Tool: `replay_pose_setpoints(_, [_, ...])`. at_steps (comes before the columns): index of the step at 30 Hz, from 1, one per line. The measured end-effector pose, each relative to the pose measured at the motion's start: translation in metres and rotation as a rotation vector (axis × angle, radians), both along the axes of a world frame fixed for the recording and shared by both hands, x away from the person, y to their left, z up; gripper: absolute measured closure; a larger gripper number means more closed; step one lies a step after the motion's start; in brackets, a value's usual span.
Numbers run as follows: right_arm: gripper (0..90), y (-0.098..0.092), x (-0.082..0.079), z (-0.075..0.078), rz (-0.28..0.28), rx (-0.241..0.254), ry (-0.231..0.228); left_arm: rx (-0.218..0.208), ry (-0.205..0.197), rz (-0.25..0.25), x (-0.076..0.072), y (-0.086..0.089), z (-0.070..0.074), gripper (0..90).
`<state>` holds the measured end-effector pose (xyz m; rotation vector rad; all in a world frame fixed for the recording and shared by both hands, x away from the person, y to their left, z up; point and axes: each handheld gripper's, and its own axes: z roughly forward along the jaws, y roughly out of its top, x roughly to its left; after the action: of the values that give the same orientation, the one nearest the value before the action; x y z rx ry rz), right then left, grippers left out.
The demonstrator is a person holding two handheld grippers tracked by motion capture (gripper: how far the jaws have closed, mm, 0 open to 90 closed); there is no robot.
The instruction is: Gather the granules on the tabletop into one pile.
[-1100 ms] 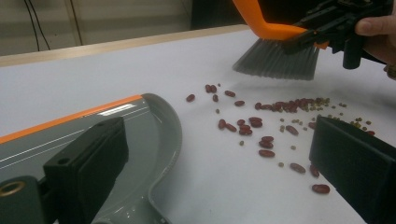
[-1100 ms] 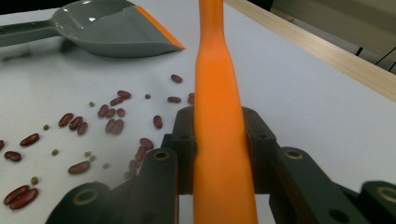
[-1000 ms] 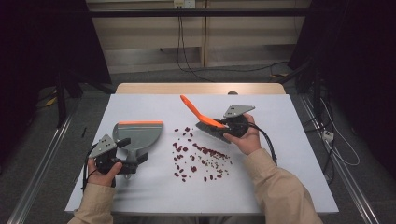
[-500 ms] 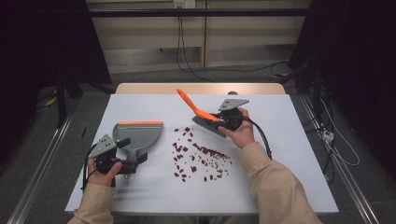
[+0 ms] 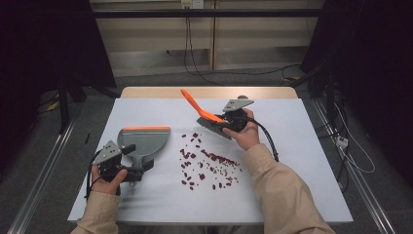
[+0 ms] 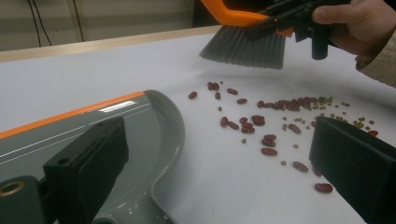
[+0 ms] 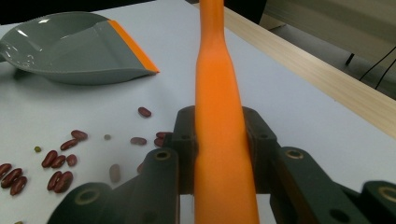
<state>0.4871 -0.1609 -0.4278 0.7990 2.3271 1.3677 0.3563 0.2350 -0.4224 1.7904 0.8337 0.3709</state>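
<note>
A grey dustpan (image 5: 146, 140) with an orange lip lies at the table's left. My left gripper (image 5: 138, 158) sits at its handle. In the left gripper view the jaws of my left gripper (image 6: 219, 140) stand wide apart; the dustpan (image 6: 93, 121) is by the left jaw and bare table by the right. My right gripper (image 5: 221, 119) is shut on an orange-handled brush (image 5: 213, 127), held above the table just beyond the scattered red beans (image 5: 209, 163). The brush handle (image 7: 217, 93) runs up between the jaws of my right gripper (image 7: 219, 130). The bristles (image 6: 245, 46) hover over the beans (image 6: 261, 126).
The white table (image 5: 302, 146) has a wooden strip along its far edge. Small green beans are mixed among the red ones (image 7: 56, 163). The dustpan (image 7: 70, 46) faces the beans with its orange lip. Cables trail on the floor behind the table.
My right gripper has carried the brush a little toward the table's far edge and slightly left. The left hand and the dustpan have stayed put.
</note>
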Motion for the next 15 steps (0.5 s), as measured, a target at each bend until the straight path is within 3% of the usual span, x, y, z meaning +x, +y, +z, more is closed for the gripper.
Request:
replay_pose_setpoints(9, [71.1,0.019,0.015,-0.009,0.02,-0.039,-0.021,-0.002,0.001,0.002,0.0,0.001,0.0,4.4])
replay_pose_setpoints(15, [71.1,0.035,0.017,-0.016,0.089,-0.074,-0.023,-0.006,0.0,0.008,0.0,0.002,0.0,4.4])
